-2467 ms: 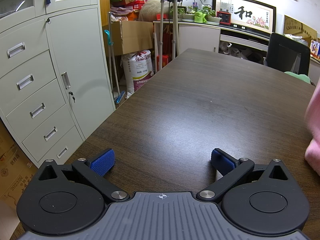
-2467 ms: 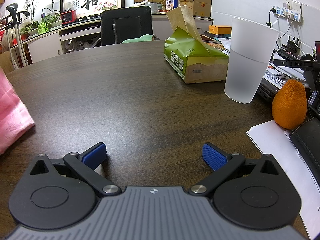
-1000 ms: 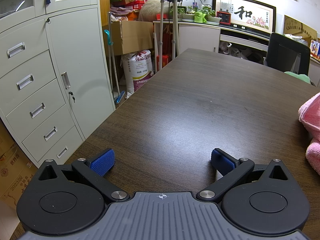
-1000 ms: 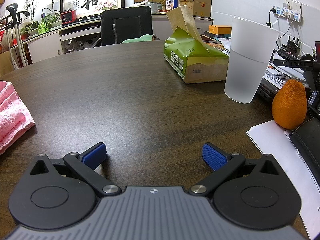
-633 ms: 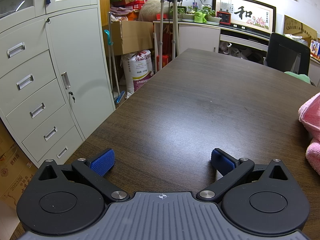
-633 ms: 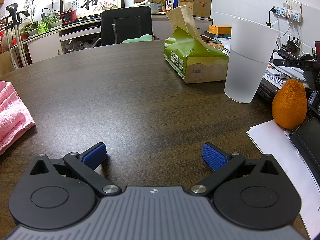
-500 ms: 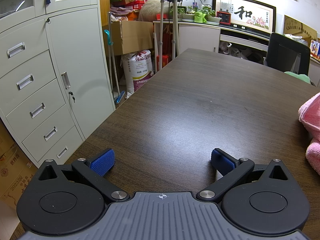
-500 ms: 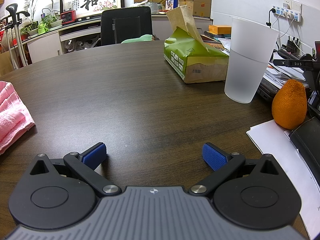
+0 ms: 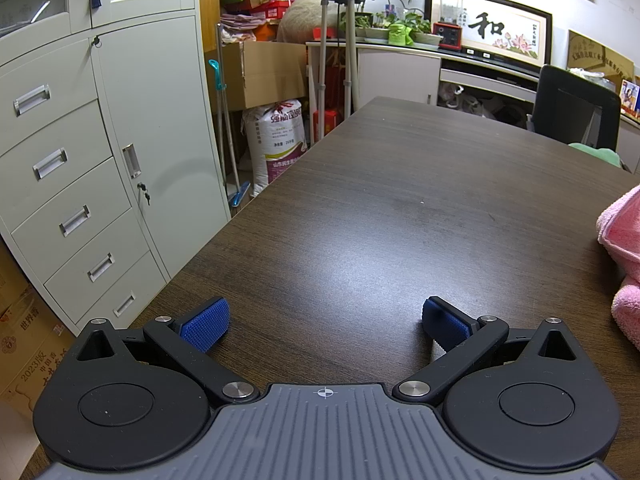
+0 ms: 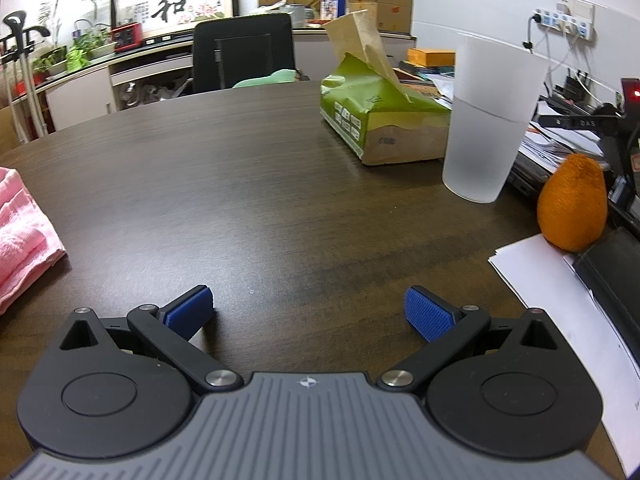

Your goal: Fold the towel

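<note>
Pink terry-cloth towel (image 9: pixel 622 248), rumpled, lying on the dark brown wood-grain table (image 9: pixel 400 208); it appears at the right edge of the left wrist view and at the left edge of the right wrist view (image 10: pixel 22 236), and so lies between the two tools, apart from both. Nearest the camera in each view is the tool itself: the left gripper (image 9: pixel 325 322), black with a grey ribbed body and blue ridged pads (image 9: pixel 205 328), sits low over the table near its left edge with jaws spread wide and nothing between them; the right gripper (image 10: pixel 307 311), of the same build, likewise has jaws spread wide over bare tabletop, its blue pads (image 10: pixel 429 314) clear of any object. Beyond the right gripper, to its right, white paper sheets (image 10: pixel 560 292) lie at the table edge, with a pear-shaped orange fruit (image 10: pixel 572 204) behind them, then a tall frosted translucent plastic cup (image 10: pixel 490 120) standing upright, and just past it a green soft-pack tissue box (image 10: pixel 376 120) with a brown tissue pulled up. At the far end of the table stands a black office chair (image 10: pixel 244 56). Left of the left gripper, off the table, stands a pale grey metal drawer cabinet (image 9: pixel 80 152).
</note>
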A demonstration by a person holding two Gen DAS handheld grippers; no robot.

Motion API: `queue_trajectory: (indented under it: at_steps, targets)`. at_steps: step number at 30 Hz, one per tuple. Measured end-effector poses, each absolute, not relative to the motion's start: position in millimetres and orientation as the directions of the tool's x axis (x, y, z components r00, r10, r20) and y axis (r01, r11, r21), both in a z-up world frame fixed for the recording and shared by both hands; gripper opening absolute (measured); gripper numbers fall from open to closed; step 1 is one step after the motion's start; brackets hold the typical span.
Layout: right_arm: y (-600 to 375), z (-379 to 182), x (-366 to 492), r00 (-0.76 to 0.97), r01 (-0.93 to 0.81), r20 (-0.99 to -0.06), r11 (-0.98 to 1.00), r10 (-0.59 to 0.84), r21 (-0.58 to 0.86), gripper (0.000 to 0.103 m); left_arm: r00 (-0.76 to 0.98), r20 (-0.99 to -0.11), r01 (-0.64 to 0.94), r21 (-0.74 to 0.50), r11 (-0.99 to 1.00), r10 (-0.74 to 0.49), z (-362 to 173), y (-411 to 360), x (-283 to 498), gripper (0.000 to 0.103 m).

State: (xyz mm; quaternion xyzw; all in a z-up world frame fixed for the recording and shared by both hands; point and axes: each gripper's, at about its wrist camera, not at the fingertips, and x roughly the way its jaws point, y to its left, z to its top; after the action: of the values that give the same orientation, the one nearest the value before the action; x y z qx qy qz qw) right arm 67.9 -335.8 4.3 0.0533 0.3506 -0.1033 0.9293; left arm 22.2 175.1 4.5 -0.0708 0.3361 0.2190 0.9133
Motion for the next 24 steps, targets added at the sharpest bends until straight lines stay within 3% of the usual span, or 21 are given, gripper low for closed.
queue_trajectory:
  at_steps: [10, 19, 24]
  targets:
    - [-292, 45, 63, 0.805, 0.136, -0.59, 0.988, -0.065, 0.076, 0.103, 0.678, -0.645, -0.448, 0.018, 0.894, 0.352, 5, 175, 22, 0.103]
    - [-239, 67, 64, 0.843, -0.058, -0.516, 0.979, 0.152, 0.193, 0.103, 0.678, -0.645, -0.448, 0.018, 0.894, 0.352, 5, 175, 22, 0.103]
    - [-207, 72, 69, 0.842, -0.143, -0.495, 0.974, 0.212, 0.174, 0.103, 0.678, -0.645, -0.448, 0.018, 0.894, 0.352, 5, 175, 22, 0.103]
